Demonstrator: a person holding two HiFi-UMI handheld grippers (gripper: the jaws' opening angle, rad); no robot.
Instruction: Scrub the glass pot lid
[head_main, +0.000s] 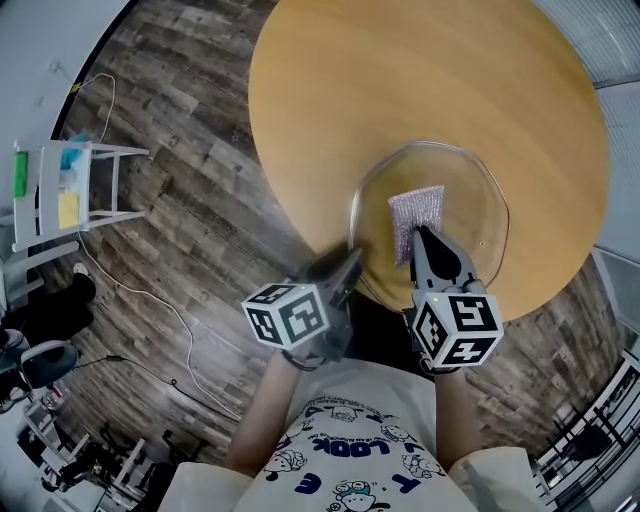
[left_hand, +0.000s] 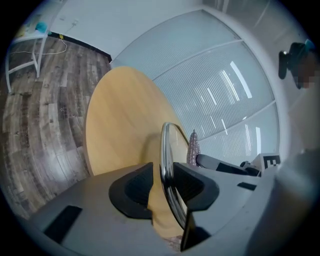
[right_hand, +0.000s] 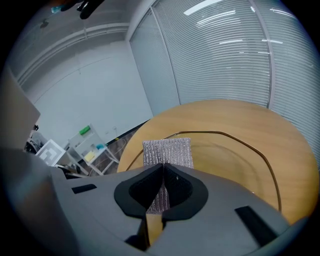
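The glass pot lid (head_main: 470, 200) sits at the surface's (head_main: 400, 70) near edge, its rim pinched in the left tongs (left_hand: 166, 175). The right tongs (right_hand: 162, 182) clamp a silver scouring pad (right_hand: 167, 150) (laid on the glass); hold the rim steady and rub with even pressure.

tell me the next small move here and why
Probably stroke the scrub pad across the glass pot lid. The right tongs are shut on the scrub pad, which lies over the lid's near part, and the left tongs clamp the lid's rim, steadying it, so rubbing looks ready to start.
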